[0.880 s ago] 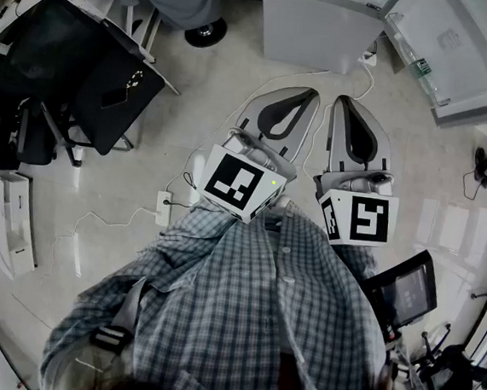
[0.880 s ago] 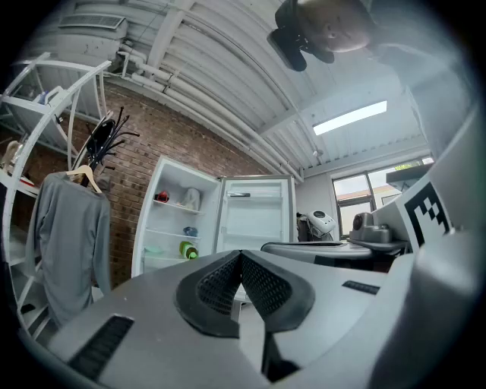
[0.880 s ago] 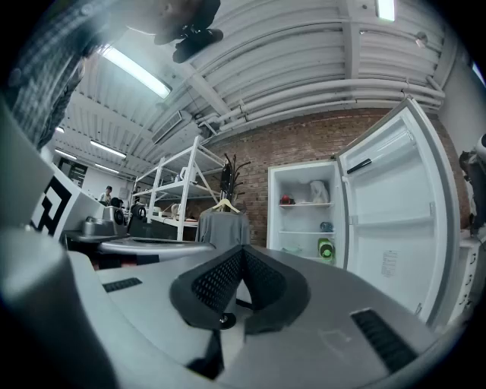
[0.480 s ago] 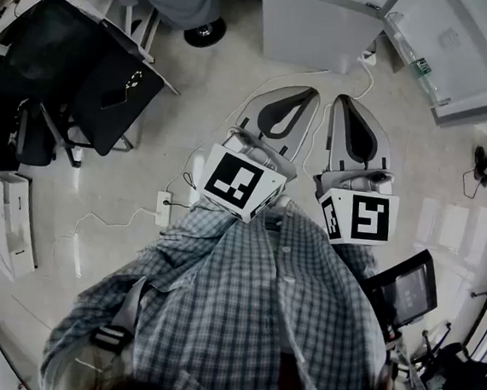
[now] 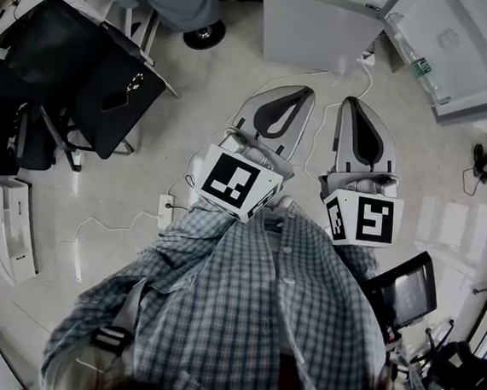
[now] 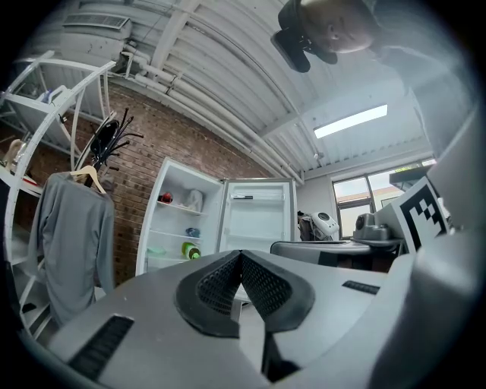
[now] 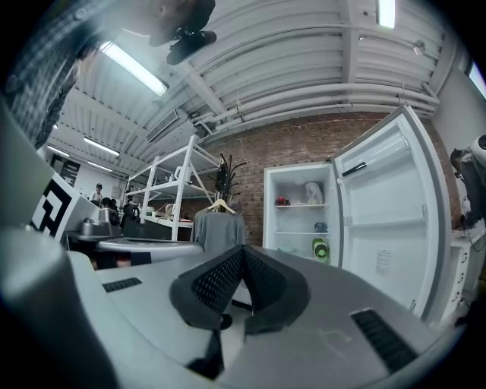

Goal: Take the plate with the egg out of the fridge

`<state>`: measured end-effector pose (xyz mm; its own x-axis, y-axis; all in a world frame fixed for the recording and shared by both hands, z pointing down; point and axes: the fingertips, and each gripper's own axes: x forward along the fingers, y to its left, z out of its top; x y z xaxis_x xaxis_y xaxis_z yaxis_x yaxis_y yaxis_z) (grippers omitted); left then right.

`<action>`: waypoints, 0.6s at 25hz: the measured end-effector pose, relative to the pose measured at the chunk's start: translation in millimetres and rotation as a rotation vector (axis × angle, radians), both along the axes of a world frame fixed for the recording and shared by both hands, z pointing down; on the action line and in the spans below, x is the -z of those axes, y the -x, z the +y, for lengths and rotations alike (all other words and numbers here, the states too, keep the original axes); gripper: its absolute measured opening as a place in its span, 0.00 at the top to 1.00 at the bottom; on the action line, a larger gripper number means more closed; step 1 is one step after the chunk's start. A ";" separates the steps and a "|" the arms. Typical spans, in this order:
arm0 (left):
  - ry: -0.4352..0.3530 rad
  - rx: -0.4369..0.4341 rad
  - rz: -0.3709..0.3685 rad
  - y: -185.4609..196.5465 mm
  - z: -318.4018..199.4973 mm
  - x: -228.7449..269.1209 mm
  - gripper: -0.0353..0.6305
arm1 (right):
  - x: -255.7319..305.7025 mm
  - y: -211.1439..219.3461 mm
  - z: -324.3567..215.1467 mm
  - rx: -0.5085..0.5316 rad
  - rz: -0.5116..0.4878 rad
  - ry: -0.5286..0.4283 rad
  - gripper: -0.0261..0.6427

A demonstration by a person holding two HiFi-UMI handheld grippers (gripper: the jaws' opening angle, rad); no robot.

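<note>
- The left tongs (image 6: 241, 255) are pressed together at the tips, with nothing between them.
- The right tongs (image 7: 243, 249) are also closed tip to tip and hold nothing.
- In the head view both tongs are held level above the floor (image 5: 189, 142), side by side and slightly apart. They point toward 12 o'clock, and each carries a marker cube (image 5: 236, 183) at its back end.
- The person's checked shirt (image 5: 249, 319) fills the frame at 6 o'clock of the tongs.
- The fridge (image 7: 302, 220) stands well ahead of the tongs with its door (image 7: 387, 220) swung wide open. It sits at 2 o'clock of the right tips and at 10 o'clock of the left tips.
- On a lower shelf a pale plate (image 6: 156, 251) lies at 9 o'clock of a green bottle (image 6: 190, 251). It is too small to tell whether an egg is on it.
- The higher shelves hold a red item (image 6: 165, 198), a white item (image 6: 194, 200) and a blue item (image 6: 192, 232).
- A grey garment (image 6: 72, 243) hangs on a hanger at 9 o'clock of the fridge, in front of a brick wall (image 6: 144, 144).
- On the floor, a power strip (image 5: 166, 211) lies at 9 o'clock of the left cube, and a black chair (image 5: 109, 83) stands at 10 o'clock.
</note>
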<state>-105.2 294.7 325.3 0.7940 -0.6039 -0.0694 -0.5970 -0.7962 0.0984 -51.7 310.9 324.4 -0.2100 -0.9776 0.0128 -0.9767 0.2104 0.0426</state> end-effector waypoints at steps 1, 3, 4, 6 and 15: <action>0.001 0.000 0.002 3.3 0.4 -0.2 0.94 | 0.1 2.0 0.4 -0.004 -0.002 0.000 0.95; 0.003 0.001 0.005 10.7 0.9 -0.6 0.94 | 0.1 7.9 1.5 -0.008 -0.005 0.002 0.95; 0.004 0.001 0.006 14.9 1.2 -0.9 0.94 | 0.0 12.0 2.3 -0.009 -0.004 0.003 0.95; 0.005 0.002 0.010 23.7 1.8 -1.1 0.94 | -0.2 21.0 4.7 -0.011 0.003 0.004 0.95; 0.003 -0.003 0.019 54.7 6.1 -2.1 0.94 | -1.7 44.3 15.8 -0.040 0.015 0.008 0.95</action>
<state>-159.9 300.8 327.4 0.7942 -0.6020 -0.0828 -0.5928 -0.7975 0.1122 -96.0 326.7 326.2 -0.1705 -0.9851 0.0238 -0.9836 0.1716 0.0560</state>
